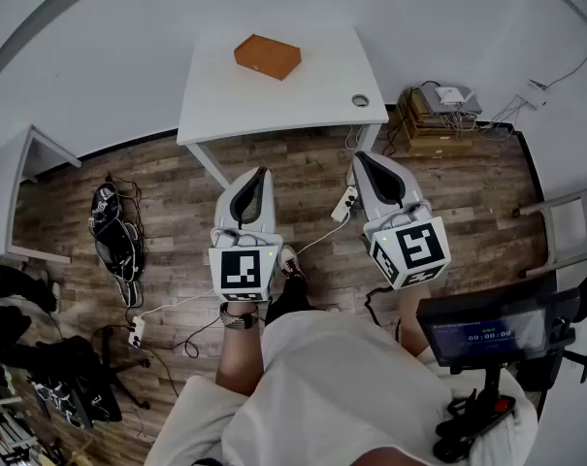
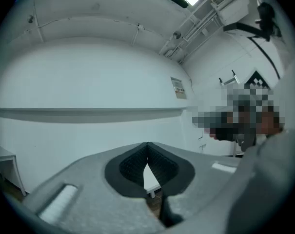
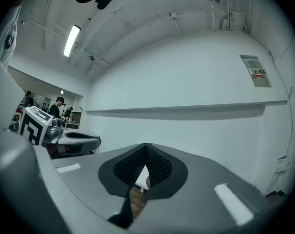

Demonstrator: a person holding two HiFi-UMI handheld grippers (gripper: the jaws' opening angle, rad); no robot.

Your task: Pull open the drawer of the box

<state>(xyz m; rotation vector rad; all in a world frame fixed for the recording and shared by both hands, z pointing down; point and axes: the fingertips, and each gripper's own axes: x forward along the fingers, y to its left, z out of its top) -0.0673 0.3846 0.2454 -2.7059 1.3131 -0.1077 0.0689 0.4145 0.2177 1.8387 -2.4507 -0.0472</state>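
Our fingers [image 2: 132, 162] are closed tip to tip on both the left gripper [image 1: 261, 176] and the right gripper [image 1: 359, 161], holding nothing. We hold them level above the wooden floor [image 1: 177, 178], short of the white table [image 1: 274, 110]. The orange-brown box [image 1: 268, 56] lies toward the table's far side, well apart from both grippers. A small ring [image 1: 360, 100] sits near its right front corner.
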